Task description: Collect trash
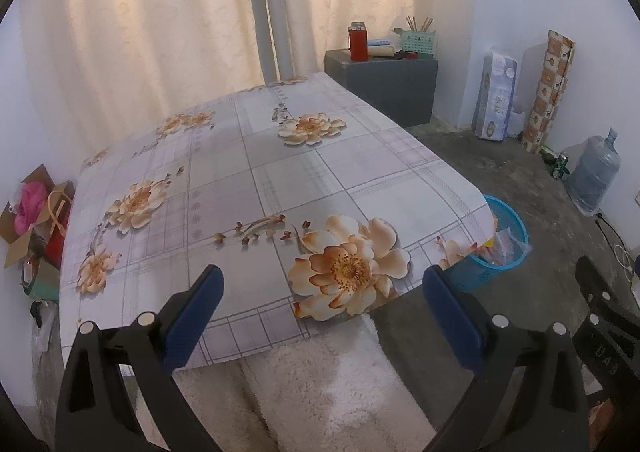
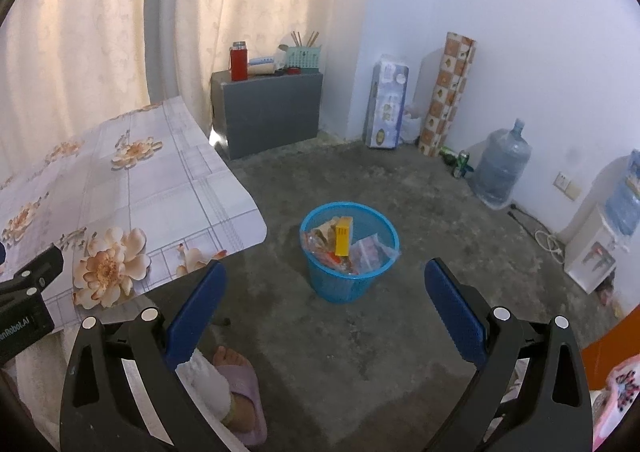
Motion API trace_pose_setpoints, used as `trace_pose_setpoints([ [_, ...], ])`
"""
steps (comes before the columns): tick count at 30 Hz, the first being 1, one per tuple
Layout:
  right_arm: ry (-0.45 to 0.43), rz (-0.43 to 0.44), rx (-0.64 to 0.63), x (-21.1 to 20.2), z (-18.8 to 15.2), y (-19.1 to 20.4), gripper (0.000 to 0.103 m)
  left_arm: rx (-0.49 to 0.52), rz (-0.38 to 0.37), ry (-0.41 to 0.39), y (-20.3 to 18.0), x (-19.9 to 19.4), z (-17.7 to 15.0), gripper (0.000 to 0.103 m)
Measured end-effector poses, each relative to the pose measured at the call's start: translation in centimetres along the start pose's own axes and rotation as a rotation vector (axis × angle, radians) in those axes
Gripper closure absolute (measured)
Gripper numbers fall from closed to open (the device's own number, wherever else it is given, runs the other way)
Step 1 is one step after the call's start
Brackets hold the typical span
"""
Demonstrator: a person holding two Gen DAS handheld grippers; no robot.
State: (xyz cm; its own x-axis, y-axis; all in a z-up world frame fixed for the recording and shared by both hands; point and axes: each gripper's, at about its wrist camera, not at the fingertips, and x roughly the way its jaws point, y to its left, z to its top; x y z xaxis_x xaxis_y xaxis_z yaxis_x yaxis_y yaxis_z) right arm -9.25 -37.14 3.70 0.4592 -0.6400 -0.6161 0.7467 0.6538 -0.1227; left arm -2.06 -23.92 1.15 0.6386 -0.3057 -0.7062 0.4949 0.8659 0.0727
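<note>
A blue mesh bin stands on the concrete floor right of the table, holding a yellow box and several crumpled wrappers. My right gripper hovers above and in front of the bin, open, nothing between its blue pads. My left gripper is open over the near edge of the floral tablecloth, also holding nothing. In the left wrist view the bin peeks out past the table's right corner. No loose trash shows on the tablecloth.
A grey cabinet with a red bottle stands by the curtain. A rolled mat, a packaged bundle, a water jug and a dispenser line the wall. A person's slippered foot rests under the right gripper. Boxes sit left of the table.
</note>
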Motion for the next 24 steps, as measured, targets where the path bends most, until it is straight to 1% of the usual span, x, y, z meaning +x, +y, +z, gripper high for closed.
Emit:
trace_pose_setpoints([
  [9, 0.013, 0.000, 0.012, 0.2, -0.1, -0.3, 0.008, -0.010, 0.007, 0.003, 0.1, 0.2, 0.2, 0.006],
  [18, 0.041, -0.030, 0.017, 0.5, -0.4, -0.8, 0.008, -0.020, 0.032, 0.010, 0.5, 0.2, 0.4, 0.006],
  [24, 0.061, -0.049, 0.026, 0.8, -0.5, -1.4, 0.008, -0.017, 0.036, 0.009, 0.4, 0.2, 0.3, 0.005],
])
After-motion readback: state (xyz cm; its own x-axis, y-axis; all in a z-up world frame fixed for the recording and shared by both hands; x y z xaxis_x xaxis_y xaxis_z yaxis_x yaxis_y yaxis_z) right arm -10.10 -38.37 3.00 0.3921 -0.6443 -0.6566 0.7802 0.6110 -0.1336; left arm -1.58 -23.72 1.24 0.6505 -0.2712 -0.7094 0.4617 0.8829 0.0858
